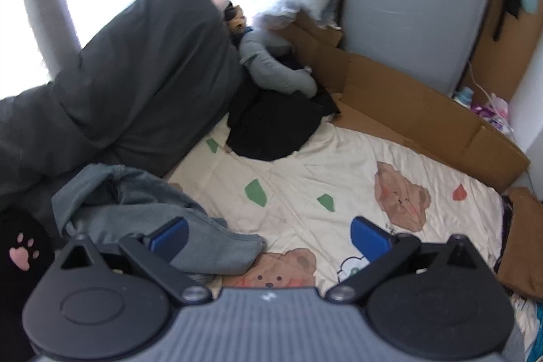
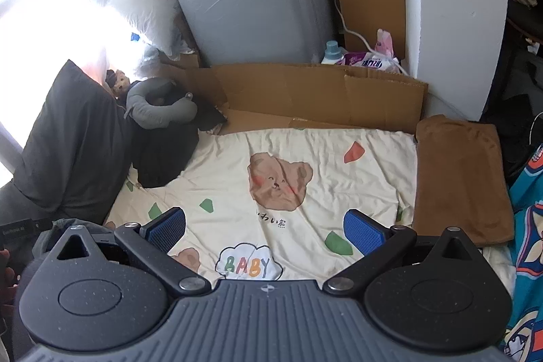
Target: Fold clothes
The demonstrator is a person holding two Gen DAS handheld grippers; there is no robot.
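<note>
Two hand-held grippers hover with jaws spread wide over a cream bear-print sheet [image 2: 305, 158]. Crumpled blue-grey garment [image 1: 152, 209] lies at the sheet's left edge, beneath the empty left gripper [image 1: 269, 238]; the right gripper [image 2: 264, 231], also empty, faces a folded brown cloth [image 2: 461, 178] at far right.

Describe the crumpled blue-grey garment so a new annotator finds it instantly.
Start from the cream bear-print sheet covering the bed. At its near-left edge, below the big dark grey pillow, lies the blue-grey garment, right by the left gripper. Unlike the black clothes heap further back, it is lighter, denim-coloured and loosely bunched.
</note>
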